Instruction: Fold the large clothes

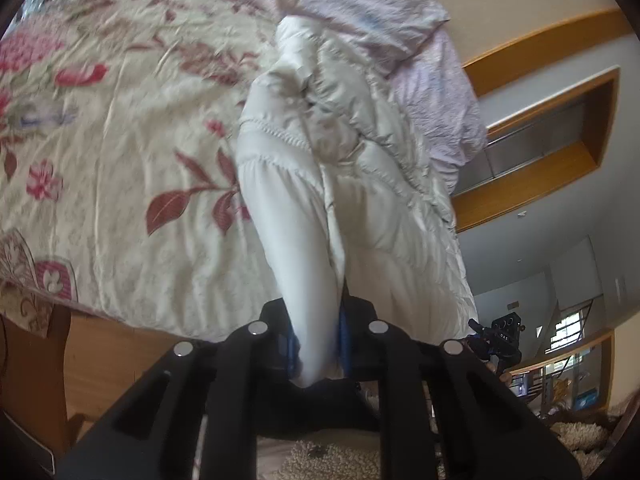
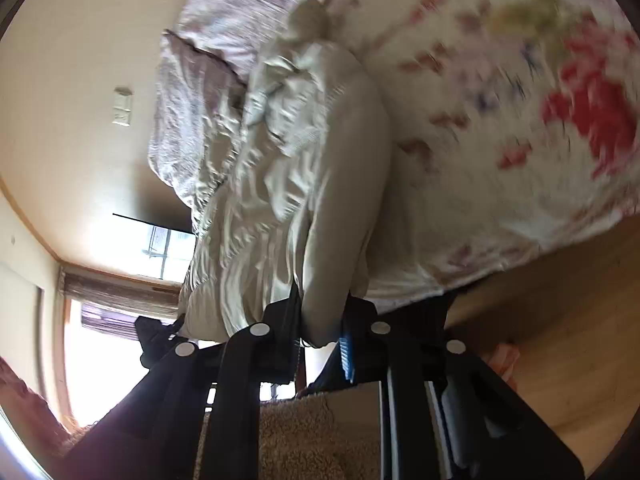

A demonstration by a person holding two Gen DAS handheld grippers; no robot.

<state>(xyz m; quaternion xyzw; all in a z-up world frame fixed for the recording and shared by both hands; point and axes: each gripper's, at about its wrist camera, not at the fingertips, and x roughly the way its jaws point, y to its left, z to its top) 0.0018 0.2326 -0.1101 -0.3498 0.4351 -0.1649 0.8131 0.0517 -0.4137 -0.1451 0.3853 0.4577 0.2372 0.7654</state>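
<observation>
One puffy white quilted jacket [image 1: 352, 168] on floral bed cover [image 1: 120, 160]. Left gripper [image 1: 318, 344] and right gripper [image 2: 320, 332] both angled downward, each clamped on its hem.

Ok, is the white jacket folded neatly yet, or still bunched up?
Still bunched. The white jacket lies in a crumpled ridge on the floral bedspread, one end pinched in the left gripper, the other in the right gripper.

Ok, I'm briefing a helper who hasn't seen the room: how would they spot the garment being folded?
Start at the bed with the floral bedspread. Along its edge, beside a crinkled lilac sheet, lies a puffy white jacket. Unlike its patterned neighbours it is plain, quilted and glossy, with the left gripper and right gripper each clamped on one end.
</observation>
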